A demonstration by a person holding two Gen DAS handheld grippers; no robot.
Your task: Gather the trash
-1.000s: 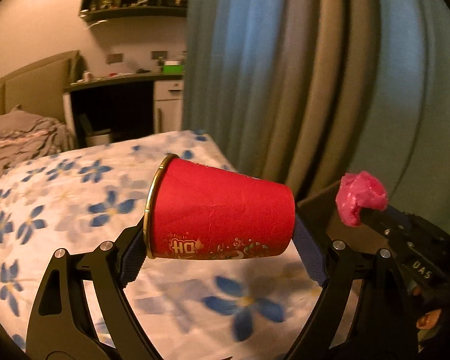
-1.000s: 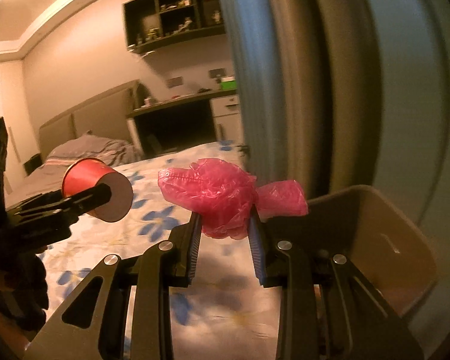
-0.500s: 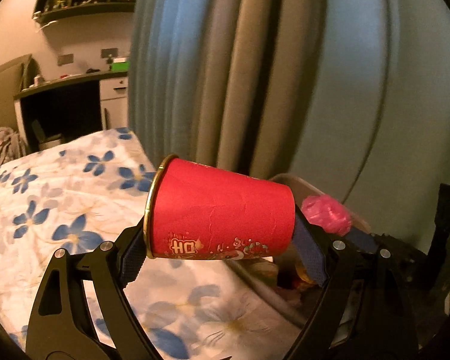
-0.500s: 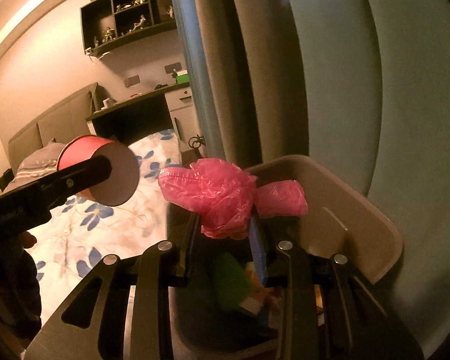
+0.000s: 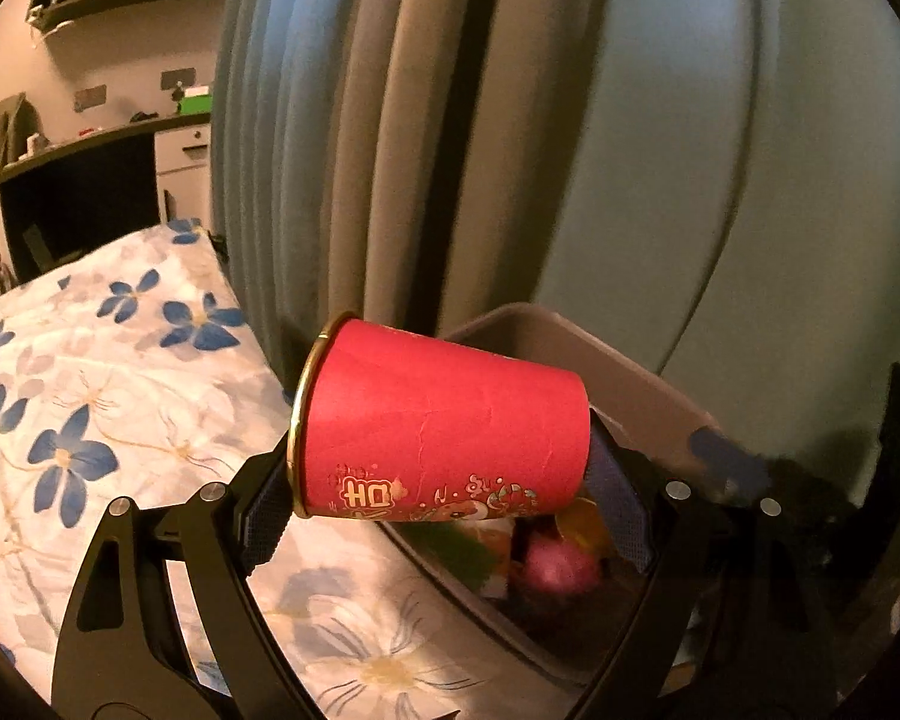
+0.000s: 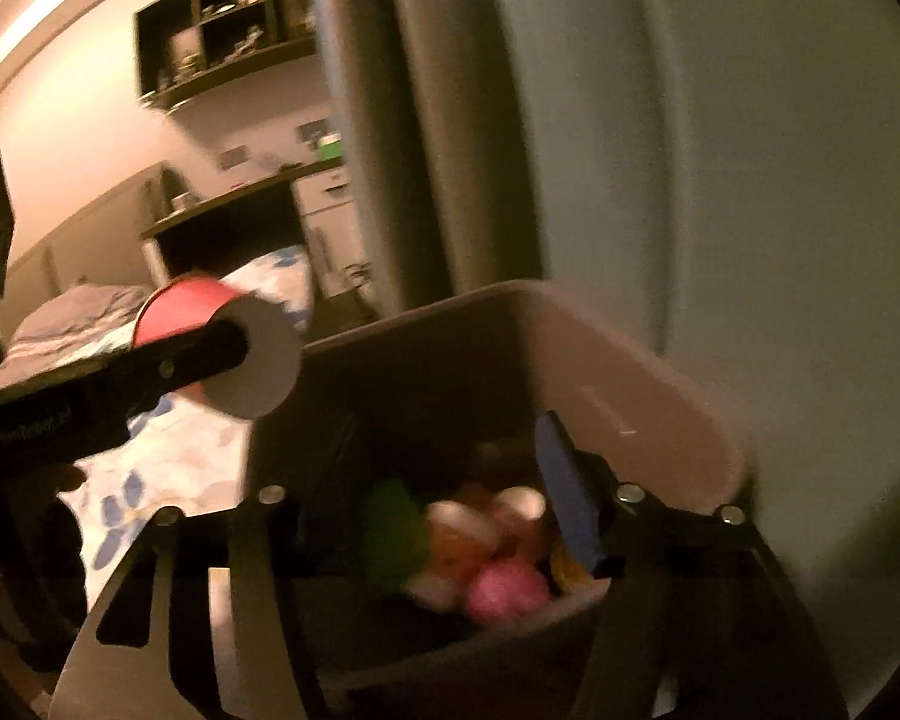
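While the bed (image 5: 120, 396) with its blue-flowered cover lies off to the left of both grippers, the open bin (image 6: 648, 372) sits directly ahead of and below them, against the curtain (image 5: 390, 120). The step in hand looks like the drop-off of collected trash into that bin.

Over the bin's mouth, the right gripper (image 6: 432, 516) has its jaws opening with nothing between them; the pink plastic wad (image 6: 507, 591) lies below its fingers among the other rubbish, blurred but clearly free of the pads.

Beside it, the left gripper (image 5: 450, 498) stands wide and clamps the red paper cup (image 5: 444, 426) end to end, rim on the left pad and base on the right. The cup lies sideways, hanging just at the bin's near-left edge.

Next, I judge, the left hand should carry the cup a little further over the opening, then spread its jaws to let it fall.
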